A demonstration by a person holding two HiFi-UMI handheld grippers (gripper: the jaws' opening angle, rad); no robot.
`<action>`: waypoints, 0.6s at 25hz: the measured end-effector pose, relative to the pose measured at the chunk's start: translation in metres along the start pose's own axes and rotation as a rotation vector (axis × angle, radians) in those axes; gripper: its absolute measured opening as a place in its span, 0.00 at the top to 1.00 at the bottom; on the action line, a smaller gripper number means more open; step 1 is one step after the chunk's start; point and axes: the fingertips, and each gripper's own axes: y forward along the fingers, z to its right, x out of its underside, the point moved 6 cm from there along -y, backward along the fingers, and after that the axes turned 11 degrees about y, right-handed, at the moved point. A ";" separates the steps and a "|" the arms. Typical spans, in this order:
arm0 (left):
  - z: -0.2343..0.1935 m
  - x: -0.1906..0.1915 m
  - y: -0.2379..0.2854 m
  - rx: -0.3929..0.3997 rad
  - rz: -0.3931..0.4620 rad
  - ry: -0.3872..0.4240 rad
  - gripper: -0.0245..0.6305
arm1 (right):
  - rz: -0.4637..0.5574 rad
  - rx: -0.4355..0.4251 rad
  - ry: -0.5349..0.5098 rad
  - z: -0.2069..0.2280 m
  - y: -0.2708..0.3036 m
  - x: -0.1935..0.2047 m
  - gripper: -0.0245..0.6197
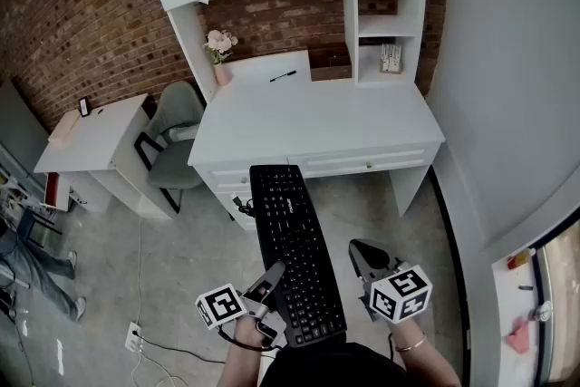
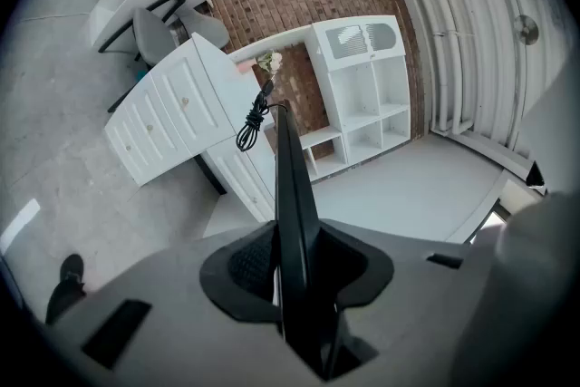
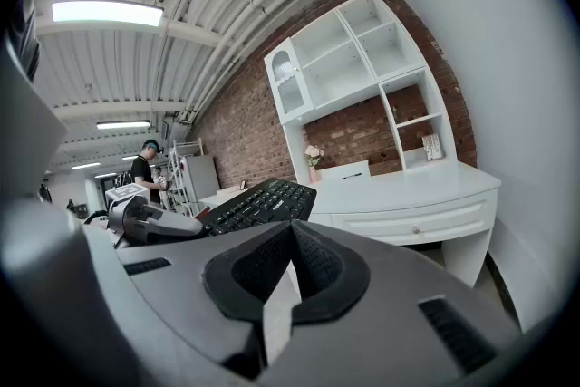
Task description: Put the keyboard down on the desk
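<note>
Two grippers show in the head view: the left gripper point(image 1: 270, 278) clamps the near end of the black keyboard point(image 1: 292, 231), which hangs in the air, its long axis running straight away from us toward the white counter point(image 1: 317, 118). The right gripper point(image 1: 364, 256) sits just beside the keyboard's right edge. In the left gripper view we see the keyboard edge-on with the jaws pressed on it, and its coiled cable point(image 2: 253, 128) dangles at the far end. In the right gripper view the jaws meet on nothing and the keyboard lies to the left. We judge the left arm must carry it forward along that axis
</note>
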 end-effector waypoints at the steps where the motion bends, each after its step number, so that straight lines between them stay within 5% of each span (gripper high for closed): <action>1: 0.001 0.000 0.001 0.016 0.005 -0.010 0.80 | 0.001 -0.001 0.001 0.000 0.000 0.001 0.95; 6: 0.005 -0.001 0.005 0.050 0.016 -0.019 0.79 | 0.016 -0.008 0.004 0.000 0.001 0.000 0.95; 15: -0.005 -0.010 0.013 -0.006 0.019 0.013 0.80 | 0.029 -0.031 0.039 0.012 0.005 0.001 0.95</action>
